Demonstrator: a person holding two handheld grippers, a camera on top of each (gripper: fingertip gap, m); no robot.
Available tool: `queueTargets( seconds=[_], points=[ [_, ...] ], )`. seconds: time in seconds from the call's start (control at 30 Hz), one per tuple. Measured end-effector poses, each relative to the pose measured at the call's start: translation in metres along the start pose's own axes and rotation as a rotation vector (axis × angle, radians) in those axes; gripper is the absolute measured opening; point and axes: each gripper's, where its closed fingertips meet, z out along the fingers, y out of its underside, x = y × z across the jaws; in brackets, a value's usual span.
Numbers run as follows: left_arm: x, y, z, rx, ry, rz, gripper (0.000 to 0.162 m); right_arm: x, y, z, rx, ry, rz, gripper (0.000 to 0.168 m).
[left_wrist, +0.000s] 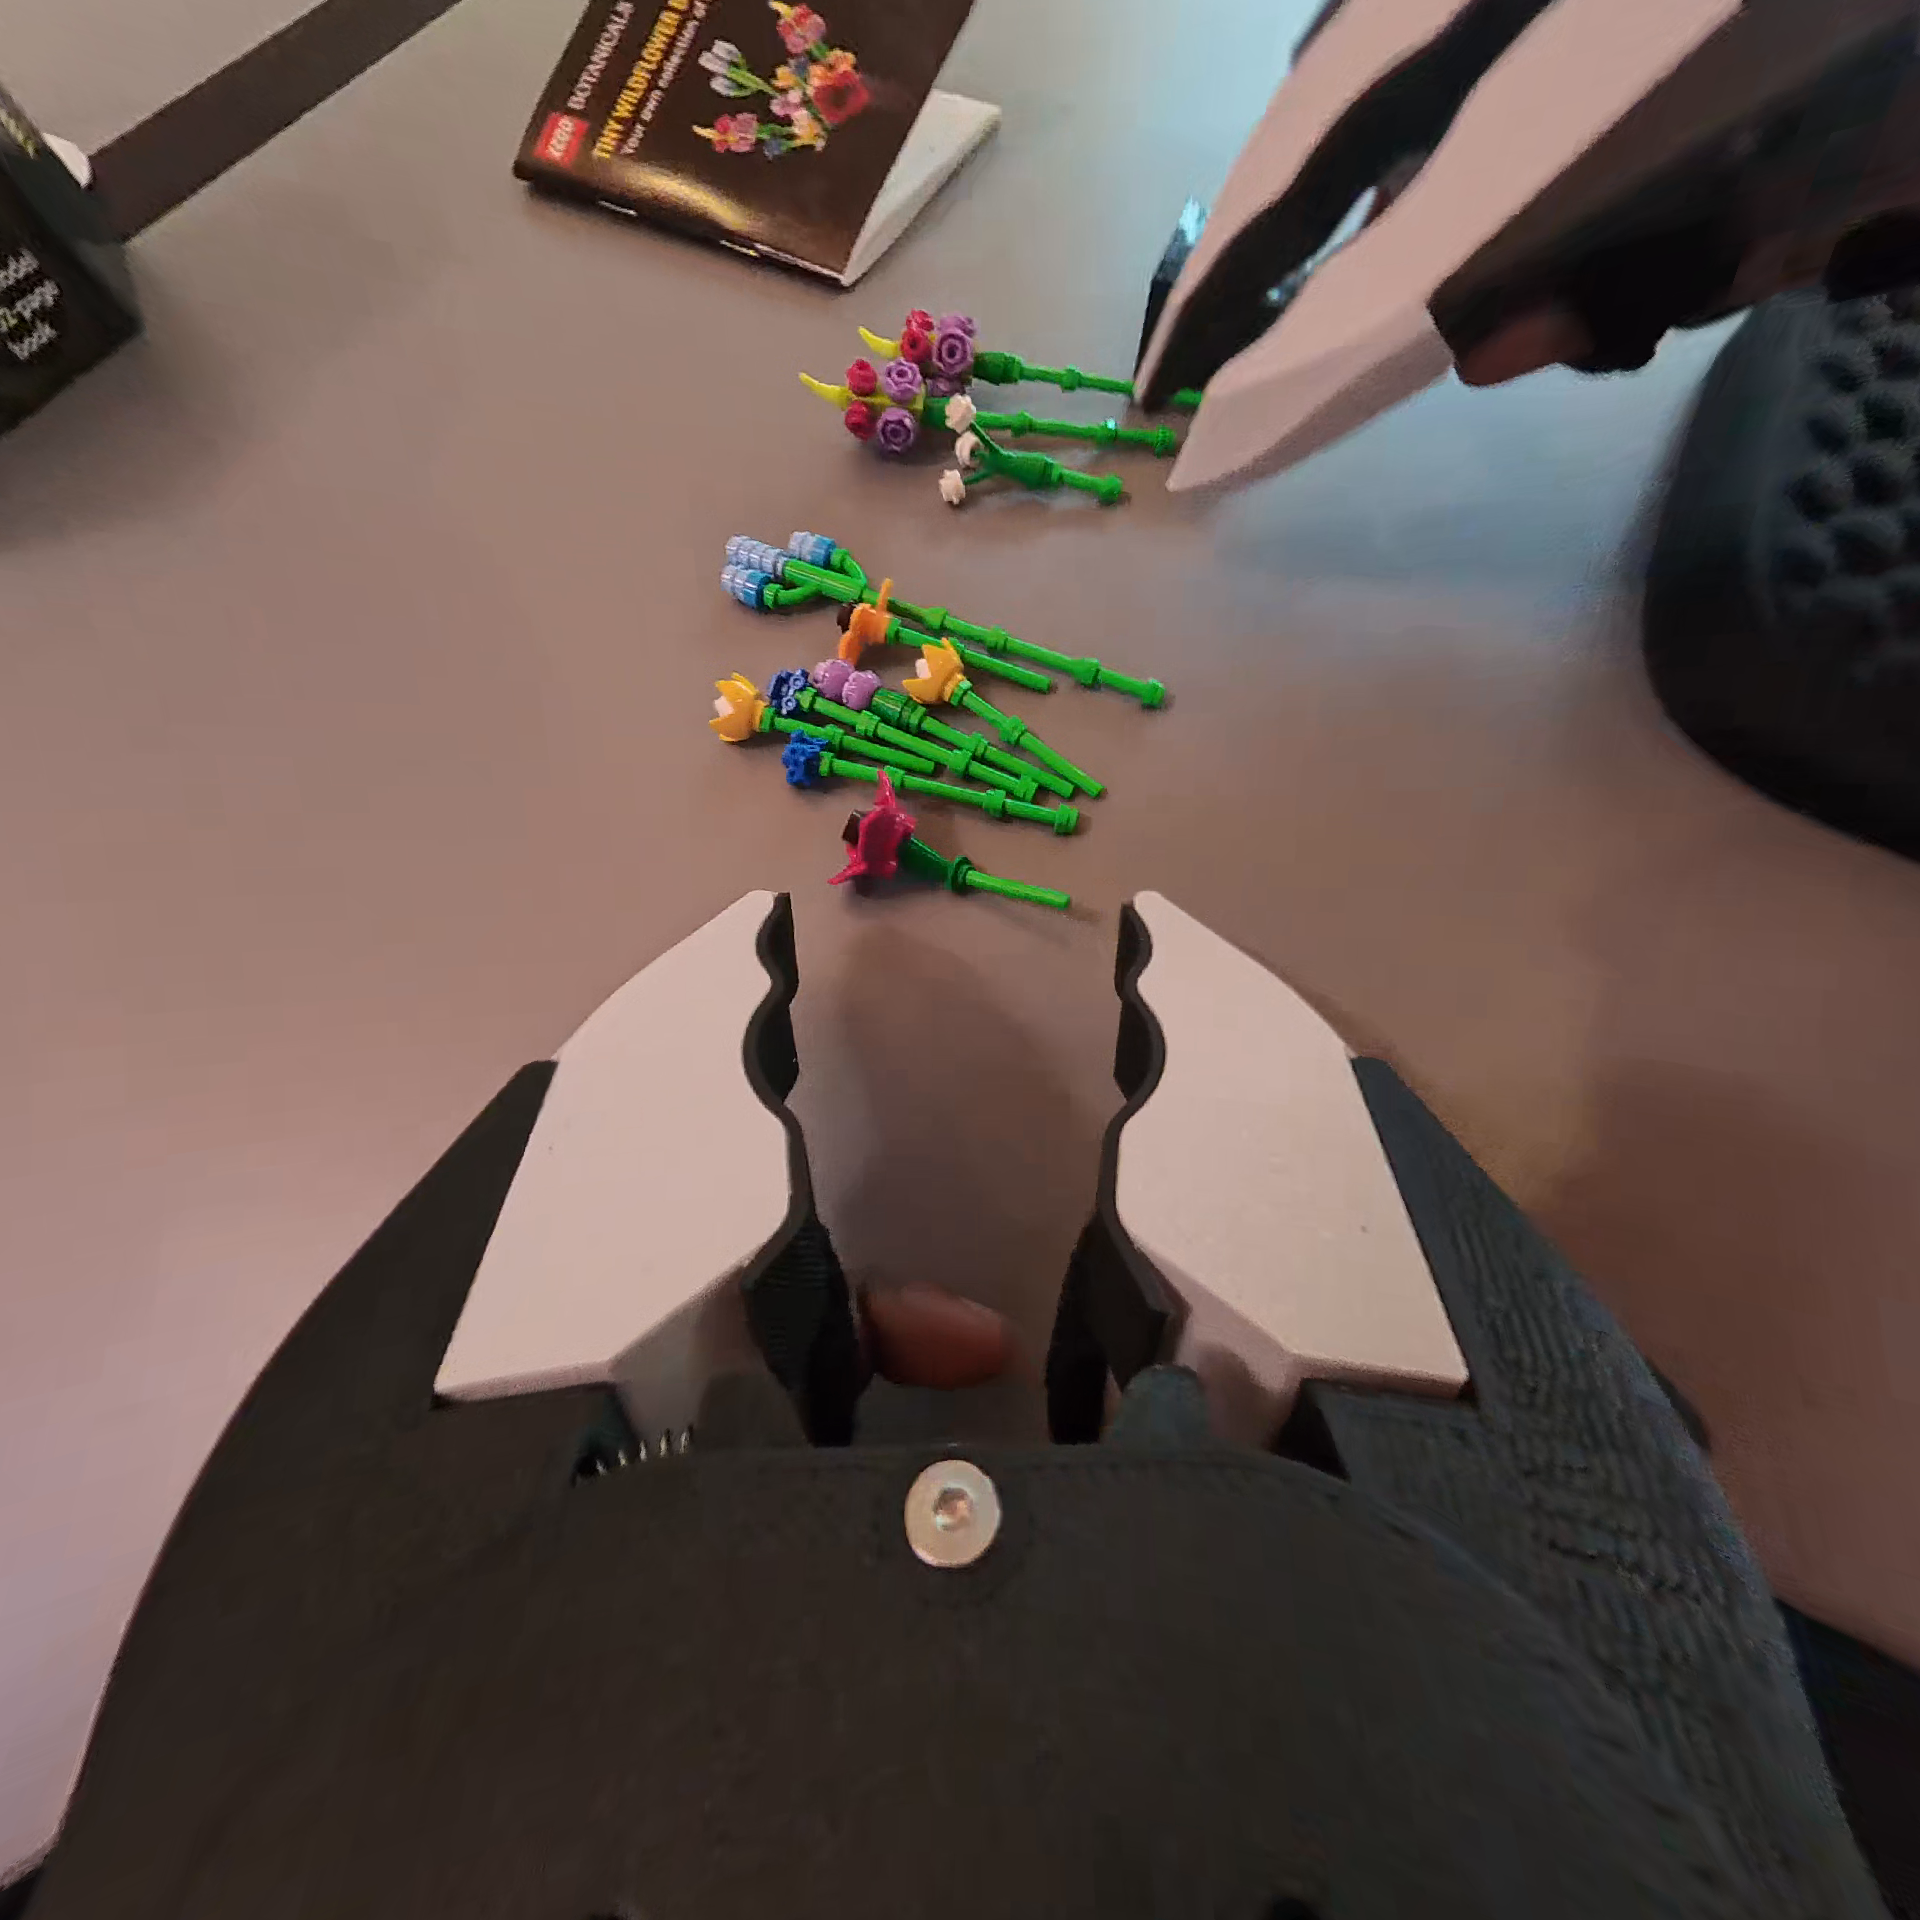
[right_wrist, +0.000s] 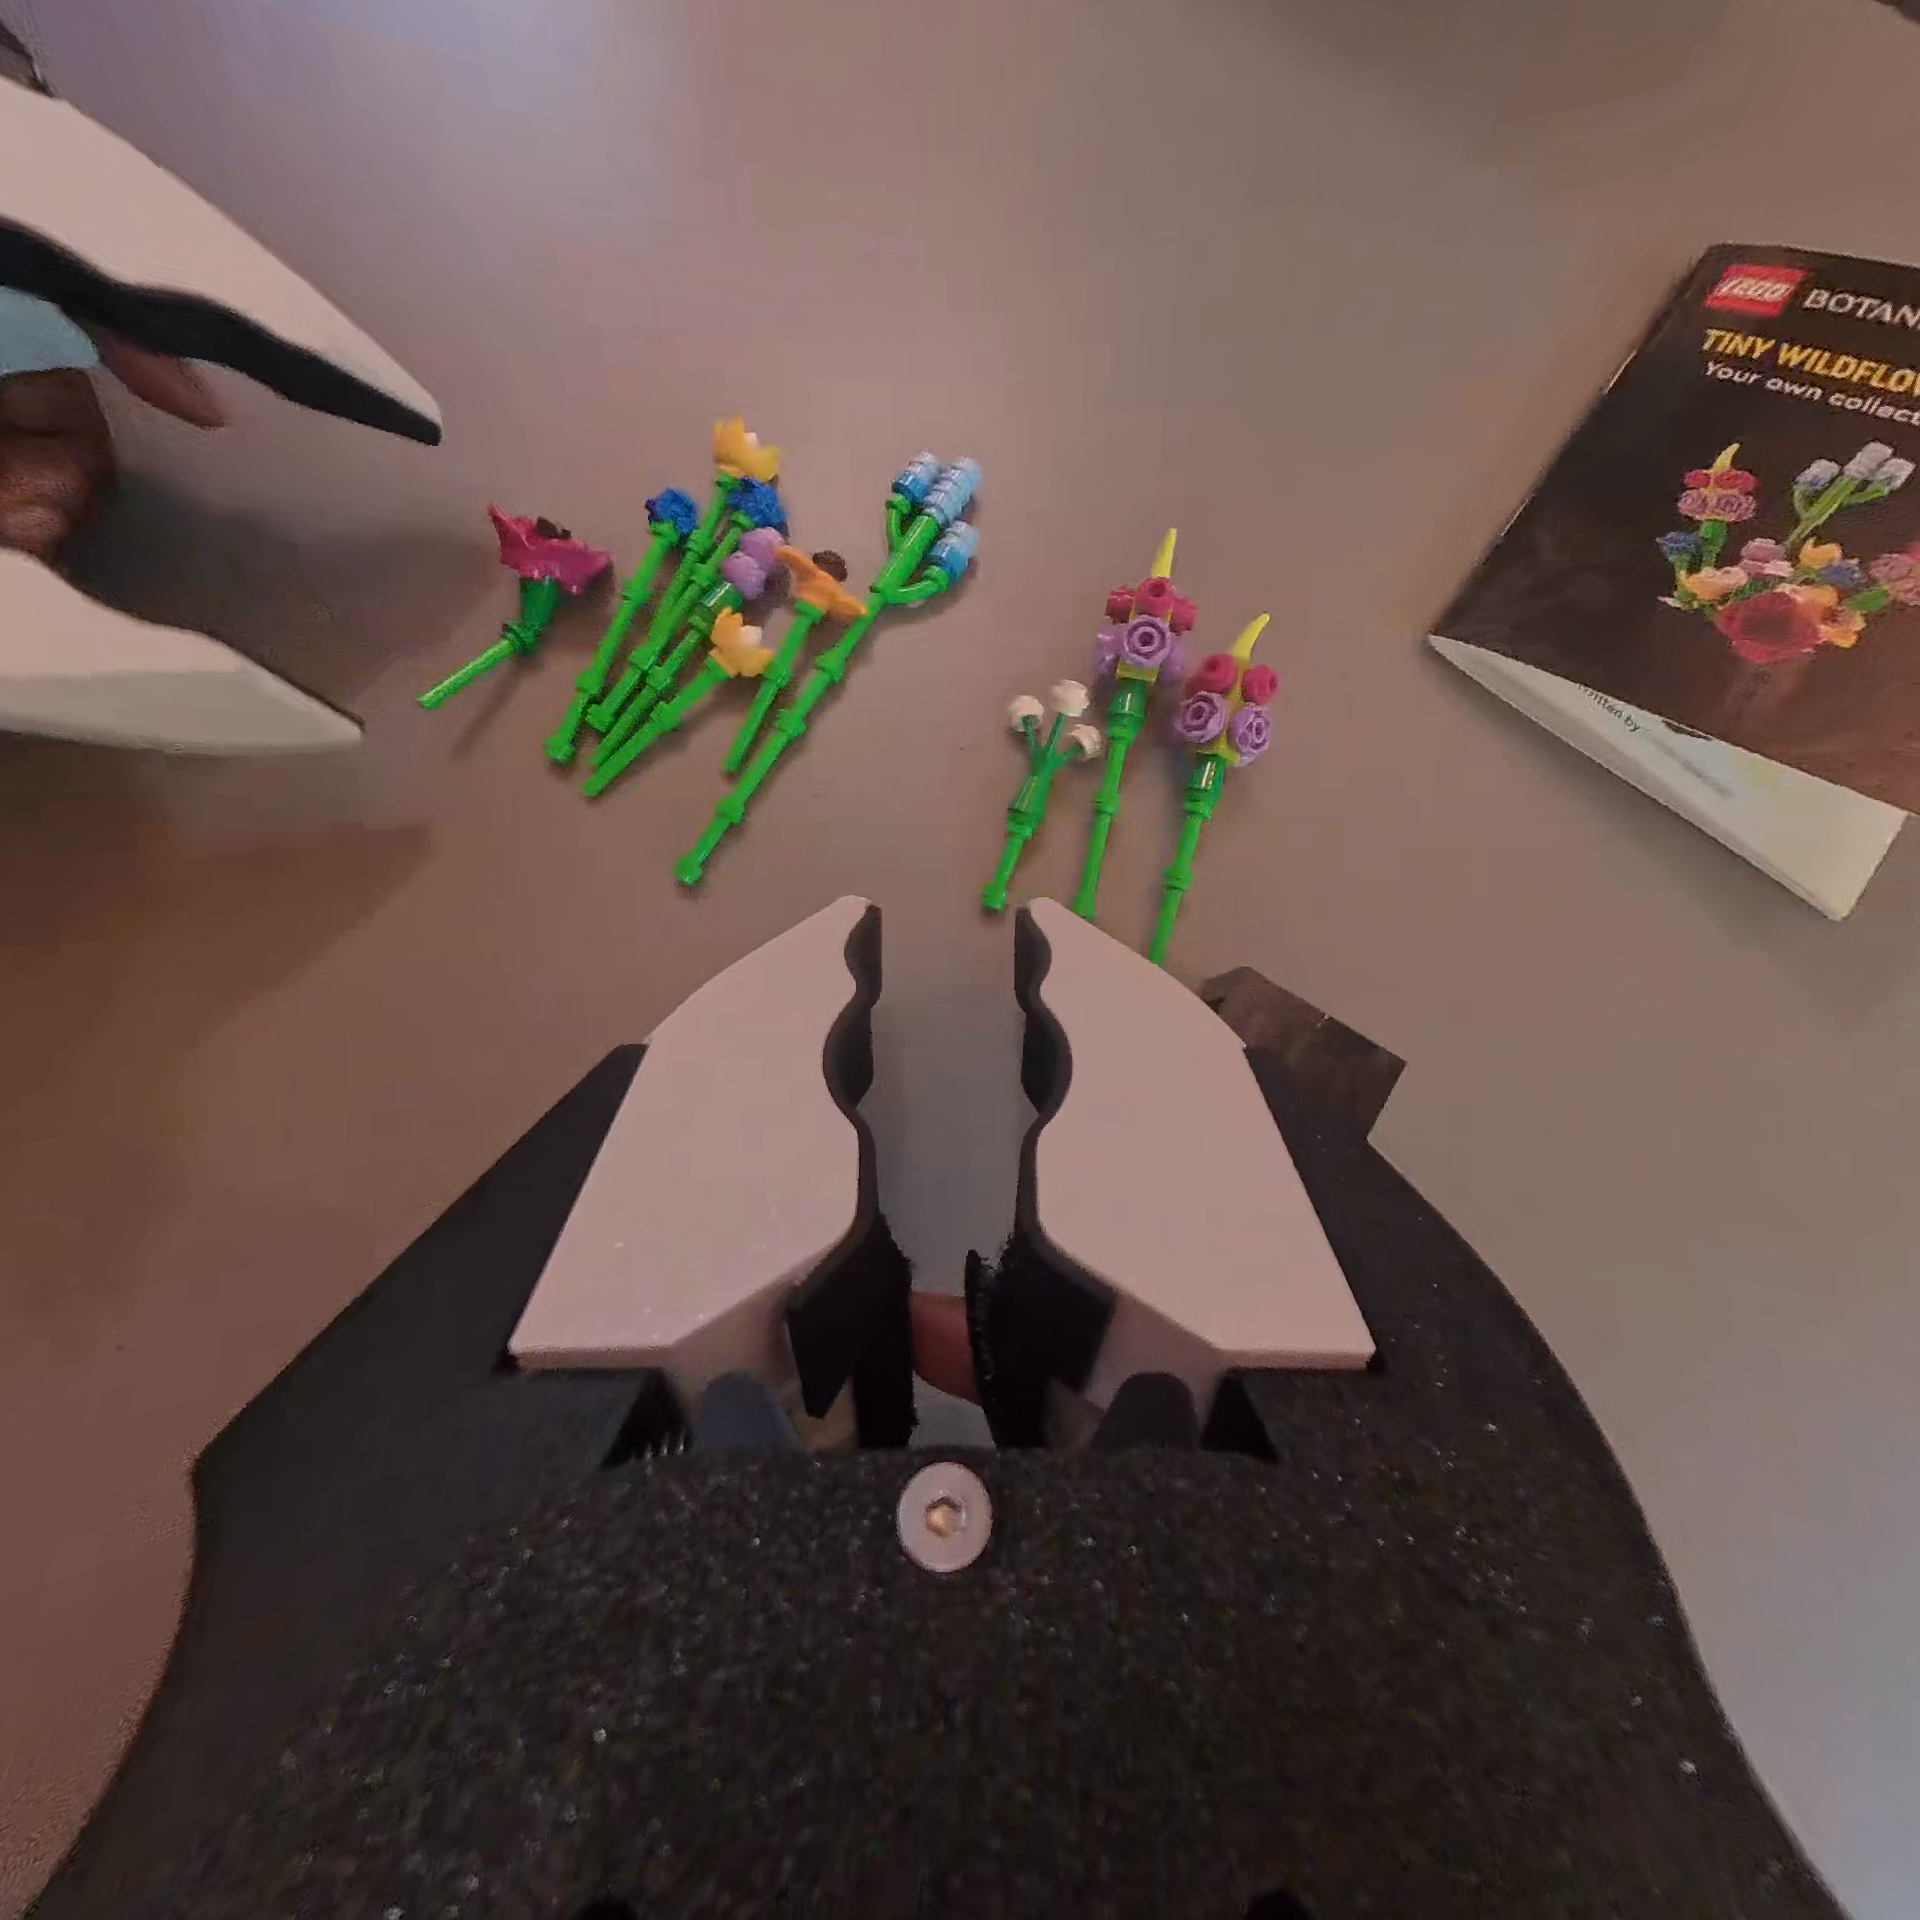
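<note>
Left tongs (left_wrist: 954, 906) parted wide, empty, low over grey counter (left_wrist: 364, 675), tips just short of magenta toy flower (left_wrist: 881, 836) lying alone. Beyond it, loose heap of green-stemmed brick flowers (left_wrist: 914, 686): yellow, blue, lilac, orange, pale-blue heads, stems crossing. Farther back, separate trio (left_wrist: 966, 410), two w/ pink-purple blooms, one w/ small white buds. Right tongs (right_wrist: 948, 914) also parted, narrower gap, nothing gripped, tips near stem ends of that trio (right_wrist: 1132, 727); right-hand finger (right_wrist: 1132, 1091) overlapping bottom of one stem. Dark booklet (right_wrist: 1714, 540) w/ flower picture on cover lying flat on counter to right. Small black block (right_wrist: 1299, 1039) partly hidden behind right tongs. Black box (left_wrist: 52, 301) at far left edge, dark knobbly object (left_wrist: 1808, 582) at right.
</note>
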Motion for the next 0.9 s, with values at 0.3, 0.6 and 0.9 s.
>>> queueTargets(
  seconds=[0.3, 0.6, 0.9],
  points=[
    [-0.026, -0.001, 0.02, -0.077, -0.192, 0.086, 0.055, 0.004, -0.003, 0.027, -0.083, 0.033, -0.013, 0.012],
    [-0.02, -0.009, 0.018, -0.015, -0.14, 0.098, 0.053, 0.019, -0.01, 0.011, -0.041, 0.068, 0.038, 0.065],
    [-0.017, -0.006, 0.02, -0.036, -0.123, 0.11, 0.049, -0.005, -0.001, 0.029, -0.152, -0.062, 0.085, 0.121]
  ],
)
